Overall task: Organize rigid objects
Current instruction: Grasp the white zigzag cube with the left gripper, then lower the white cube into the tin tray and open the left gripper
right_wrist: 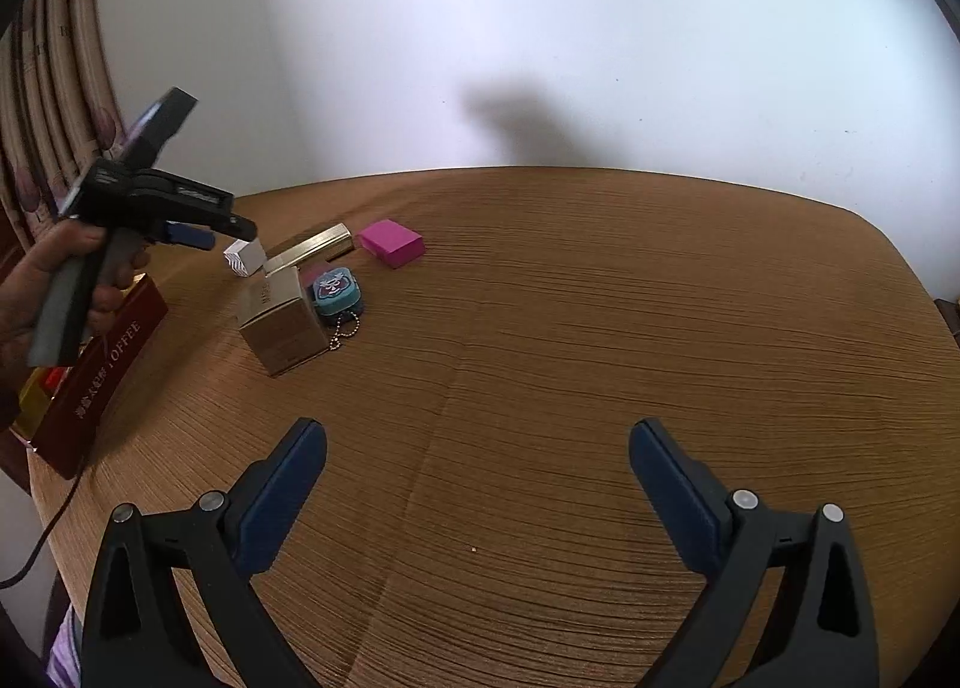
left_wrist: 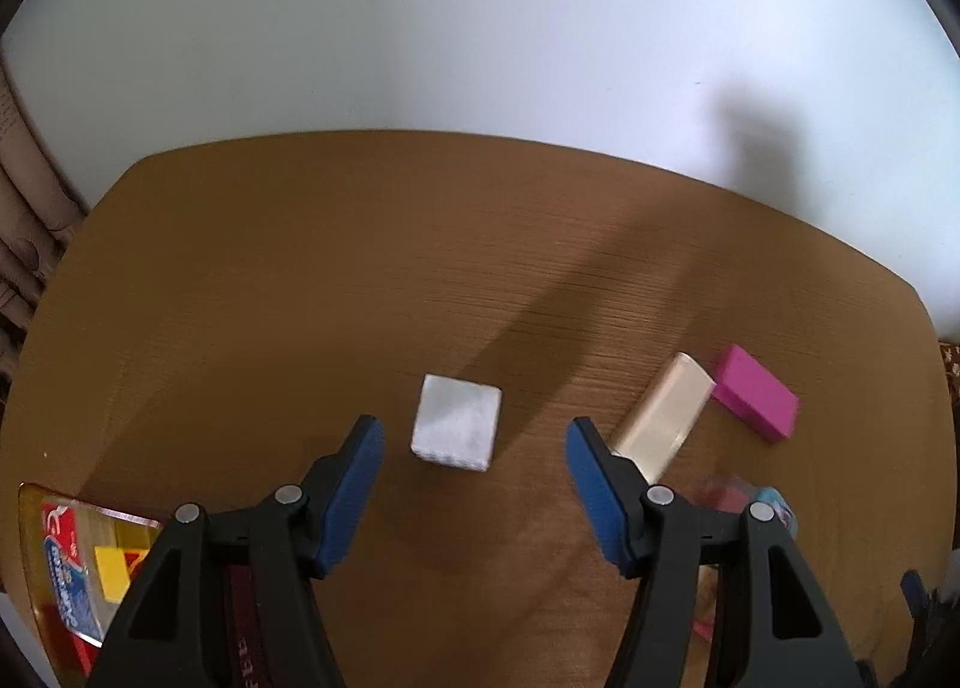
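Observation:
A small white box [left_wrist: 457, 428] lies on the wooden table [left_wrist: 360, 244], just ahead of my open left gripper [left_wrist: 474, 436], which hovers above it, empty. To its right lie a long gold box [left_wrist: 663, 418] and a magenta box [left_wrist: 757, 401]. In the right wrist view the left gripper [right_wrist: 231, 235] hangs over the white box [right_wrist: 245, 257], next to the gold box [right_wrist: 312, 250], the magenta box [right_wrist: 391, 241], a tan carton [right_wrist: 279, 320] and a teal keychain case [right_wrist: 338, 290]. My right gripper [right_wrist: 477, 448] is open and empty over bare table.
A dark red coffee box [right_wrist: 99, 382] lies at the table's left edge, beside a tray of packets [left_wrist: 72, 556]. A wall stands behind the table. Curtains hang at the far left.

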